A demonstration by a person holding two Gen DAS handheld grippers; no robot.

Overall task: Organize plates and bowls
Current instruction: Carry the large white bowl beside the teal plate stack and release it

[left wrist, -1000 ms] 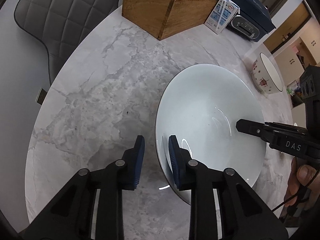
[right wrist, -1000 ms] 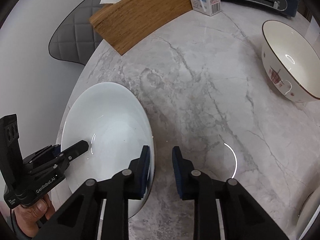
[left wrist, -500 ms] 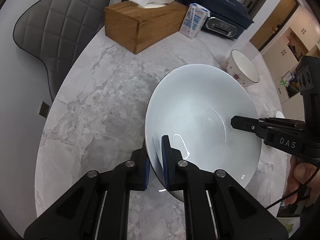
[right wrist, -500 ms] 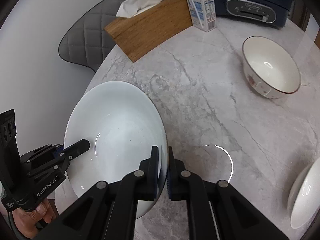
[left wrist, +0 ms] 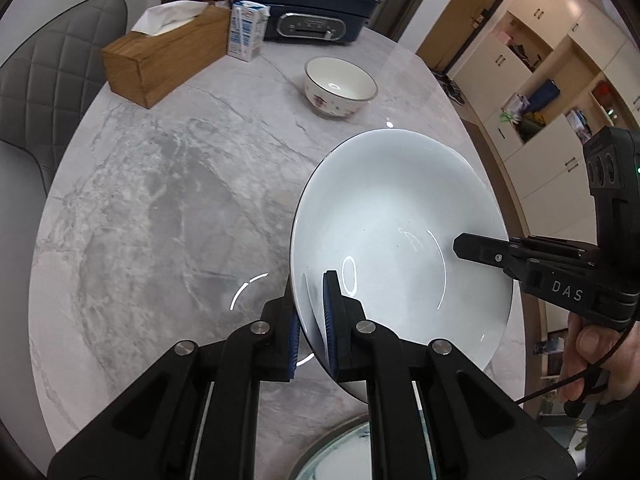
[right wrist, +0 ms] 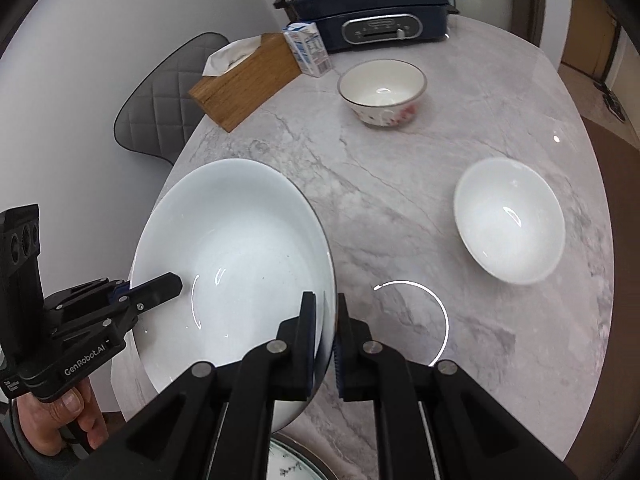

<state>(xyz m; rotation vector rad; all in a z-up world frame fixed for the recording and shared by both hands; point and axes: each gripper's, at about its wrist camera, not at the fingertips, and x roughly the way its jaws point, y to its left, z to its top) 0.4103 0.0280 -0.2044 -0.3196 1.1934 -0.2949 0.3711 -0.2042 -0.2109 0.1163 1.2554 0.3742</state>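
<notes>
A large white plate hangs tilted above the marble table, held from both sides. My left gripper is shut on its left rim, and it appears across the plate in the right wrist view. My right gripper is shut on the opposite rim, and it shows from the side in the left wrist view. A floral bowl stands farther back. A plain white bowl sits to the right. A patterned plate lies below, mostly hidden by the gripper bodies.
At the table's far edge stand a wooden tissue box, a small milk carton and a dark blue cooker. A grey quilted chair stands at the left. Cupboards line the right.
Both grippers closed on the white plate's rims and lifted it off the table. The plate has moved up and toward the right, bringing the bowls and the patterned plate into view.
</notes>
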